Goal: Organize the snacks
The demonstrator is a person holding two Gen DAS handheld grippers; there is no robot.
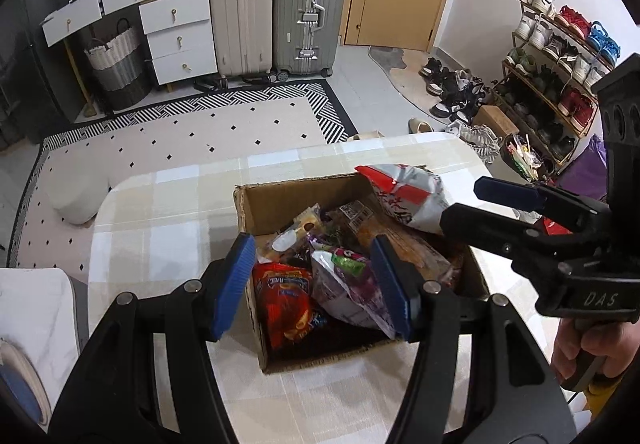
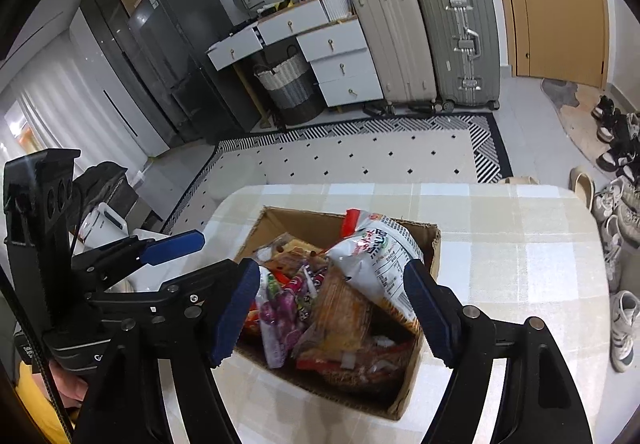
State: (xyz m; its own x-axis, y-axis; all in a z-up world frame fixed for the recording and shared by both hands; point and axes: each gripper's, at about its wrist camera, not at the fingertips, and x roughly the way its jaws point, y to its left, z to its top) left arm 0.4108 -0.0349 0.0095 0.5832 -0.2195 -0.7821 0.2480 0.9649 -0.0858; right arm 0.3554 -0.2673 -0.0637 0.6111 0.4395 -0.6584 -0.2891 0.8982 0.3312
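Note:
An open cardboard box point(image 1: 296, 196) point(image 2: 416, 364) full of snack packets stands on the chequered table point(image 1: 160, 212). Inside lie a red bag point(image 1: 284, 308), a purple bag point(image 1: 348, 284) point(image 2: 276, 320) and an orange clear packet point(image 2: 340, 320). A white-and-red bag point(image 1: 404, 196) point(image 2: 376, 256) leans on the box's far right corner. My left gripper point(image 1: 314, 286) point(image 2: 208, 256) hovers open above the box's near left side, with nothing between its pads. My right gripper point(image 2: 332, 308) point(image 1: 464, 204) is open over the right side, its tips close to the white bag without pressing it.
The table's cloth point(image 2: 500, 284) extends right of the box. A hand point(image 1: 588, 348) holds the right gripper's handle. On the floor beyond are a dotted rug point(image 1: 200, 140), two suitcases point(image 1: 276, 8), a drawer unit point(image 1: 176, 36) and a shoe rack point(image 1: 560, 56).

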